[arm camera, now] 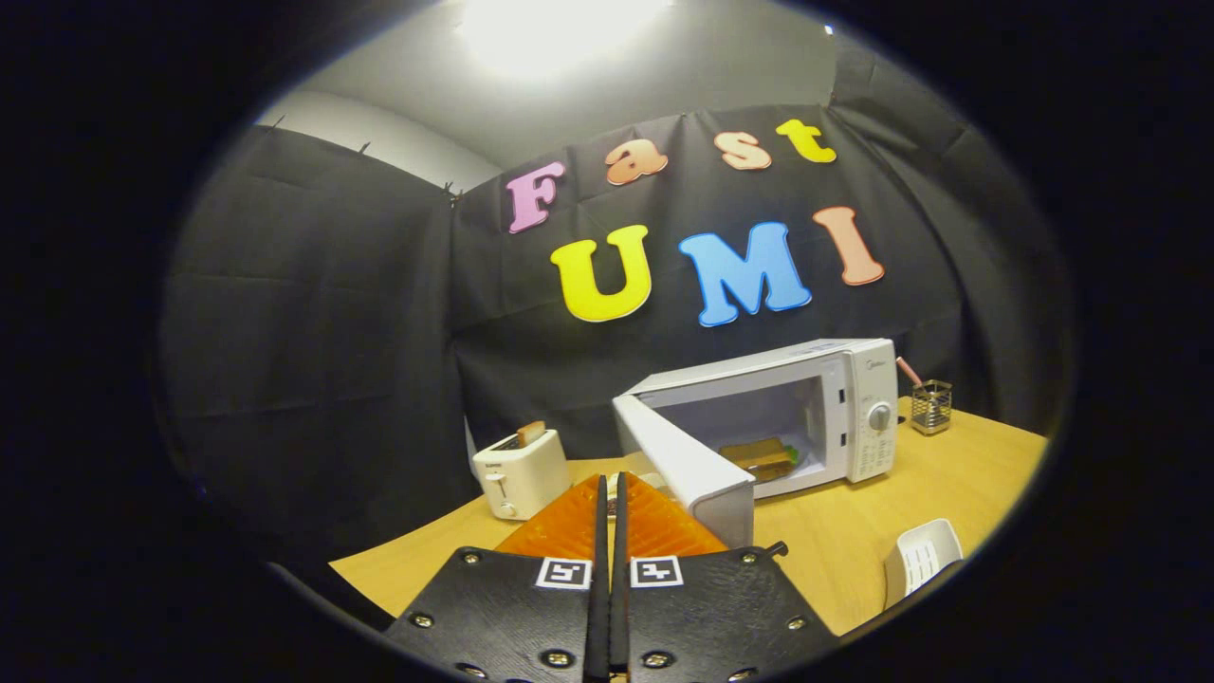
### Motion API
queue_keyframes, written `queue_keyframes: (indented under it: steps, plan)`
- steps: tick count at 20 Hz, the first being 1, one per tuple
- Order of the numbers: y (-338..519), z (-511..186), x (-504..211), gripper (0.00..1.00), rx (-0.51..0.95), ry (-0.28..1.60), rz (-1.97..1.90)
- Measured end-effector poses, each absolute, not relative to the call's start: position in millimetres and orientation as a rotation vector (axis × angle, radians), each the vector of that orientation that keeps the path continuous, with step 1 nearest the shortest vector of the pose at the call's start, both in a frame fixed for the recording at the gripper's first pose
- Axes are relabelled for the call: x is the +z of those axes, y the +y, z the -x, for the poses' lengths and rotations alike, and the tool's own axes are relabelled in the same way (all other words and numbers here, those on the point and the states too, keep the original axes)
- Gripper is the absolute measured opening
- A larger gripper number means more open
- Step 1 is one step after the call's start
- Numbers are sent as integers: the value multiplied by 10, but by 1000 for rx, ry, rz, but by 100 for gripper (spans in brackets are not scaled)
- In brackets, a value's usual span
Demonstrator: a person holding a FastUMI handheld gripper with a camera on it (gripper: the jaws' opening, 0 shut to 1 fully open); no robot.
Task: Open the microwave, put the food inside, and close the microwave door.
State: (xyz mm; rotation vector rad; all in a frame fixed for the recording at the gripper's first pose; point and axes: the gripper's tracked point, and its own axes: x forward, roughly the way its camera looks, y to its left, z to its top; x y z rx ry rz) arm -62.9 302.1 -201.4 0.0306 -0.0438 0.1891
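Gripper (609, 489) fingers pressed together, empty, near open microwave (816, 417) door (685, 465); food (759, 457) inside microwave; toaster (520, 471) beside.

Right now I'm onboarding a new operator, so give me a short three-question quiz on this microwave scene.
1. True or false: the microwave door stands open.
2. Where is the sandwich? A) in the toaster B) inside the microwave C) between the fingers
3. What state is the gripper in, and what step of the task is left?

Key:
1. True.
2. B. The toaster holds a separate slice of toast.
3. Its fingers are shut together on nothing, just short of the open door; closing the door remains.
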Motion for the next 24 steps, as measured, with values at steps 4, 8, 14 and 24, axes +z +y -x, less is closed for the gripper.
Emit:
queue_keyframes:
  steps: [4,8,14,24]
  plan:
    - [2601,481,-1965,1,132,-50,-52]
    - [2131,337,-1919,1,61,-42,-57]
    - [1519,-22,-1826,1,-38,-30,-51]
    - [1010,-931,-1711,1,-94,59,-65]
